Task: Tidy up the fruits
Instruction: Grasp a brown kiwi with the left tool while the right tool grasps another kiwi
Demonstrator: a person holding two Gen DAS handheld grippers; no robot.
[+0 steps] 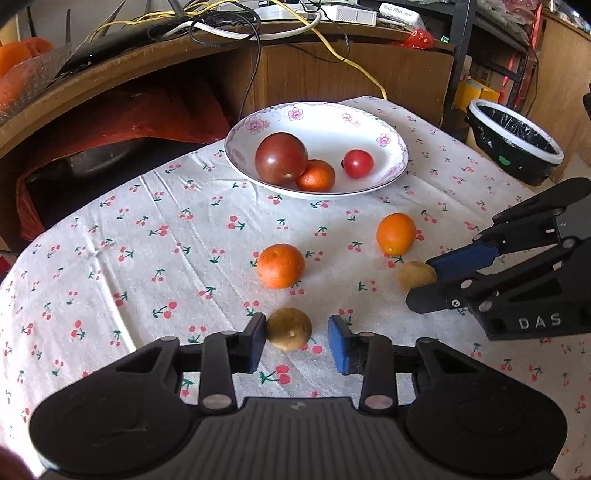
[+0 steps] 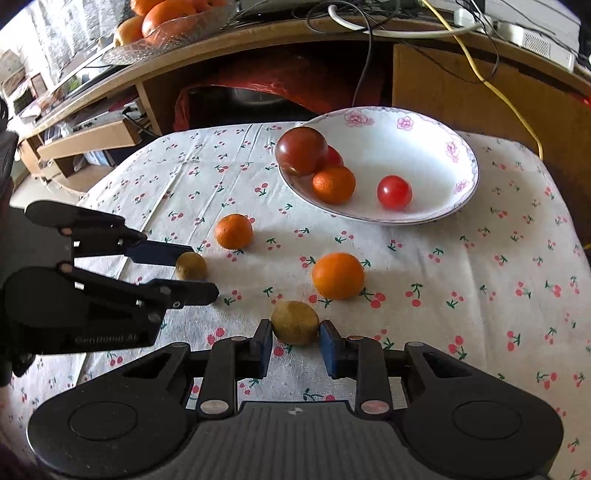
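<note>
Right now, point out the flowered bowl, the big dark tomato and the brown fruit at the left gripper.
flowered bowl (image 1: 384, 122), left wrist view, bare inner wall at the far right.
big dark tomato (image 1: 281, 158), left wrist view, middle of its skin.
brown fruit (image 1: 289, 328), left wrist view, middle of its top.

1. Second small red fruit (image 2: 334, 156) in the bowl (image 2: 436, 147) is mostly hidden behind the big tomato (image 2: 301, 149).
2. Oranges up on the shelf (image 2: 166, 18) get chopped off by the top edge.

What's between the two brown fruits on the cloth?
Nothing: only bare tablecloth between the left brown fruit and the right brown fruit, seen in the left wrist view.
</note>
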